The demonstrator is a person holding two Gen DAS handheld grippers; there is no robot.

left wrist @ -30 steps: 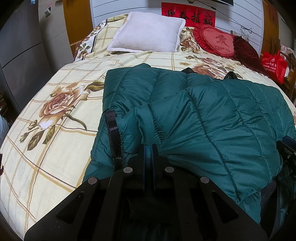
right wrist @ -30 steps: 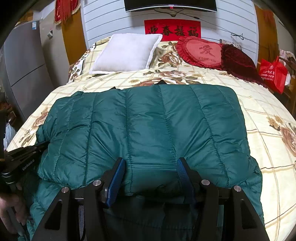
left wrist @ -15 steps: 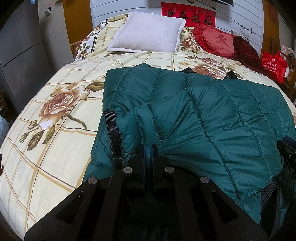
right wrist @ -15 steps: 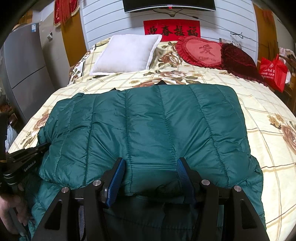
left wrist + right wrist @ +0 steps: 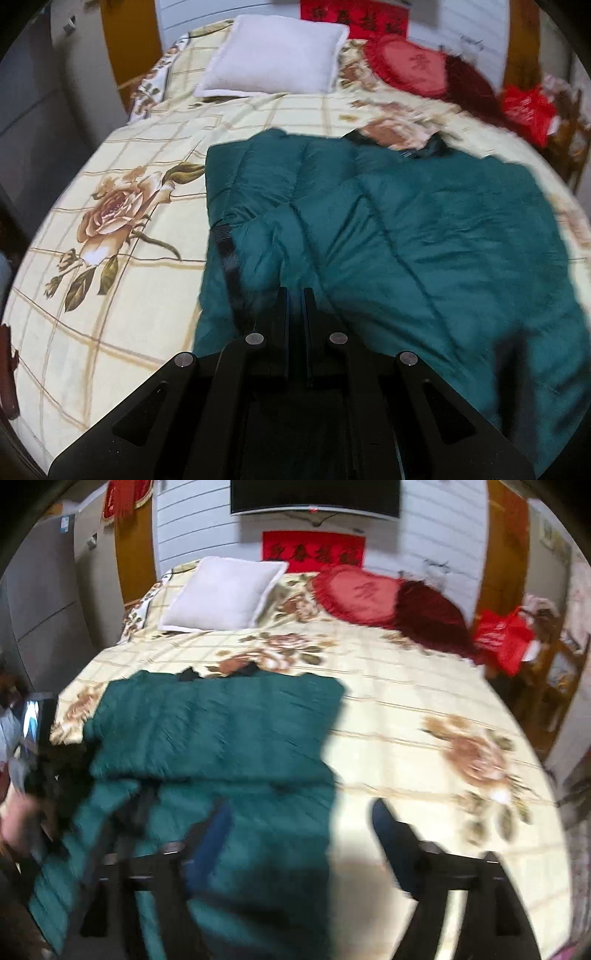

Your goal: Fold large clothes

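Note:
A dark green quilted jacket lies folded on the floral bedsheet, its black collar at the far edge. My left gripper is shut at the jacket's near left edge, beside a black strap. I cannot tell whether any fabric is pinched. In the right wrist view the jacket fills the left half. My right gripper is opening, with nothing between its blue pads. One finger hangs over the jacket's right edge, the other over the bare sheet. This view is motion-blurred.
A white pillow, a red heart cushion and a dark red cushion lie at the head of the bed. A red bag sits on a wooden chair to the right. Grey cabinets stand left. A hand shows at the left edge.
The right gripper's jaws came off the jacket's near edge, spread wider and swung right and up. The left gripper lifted a little, still shut.

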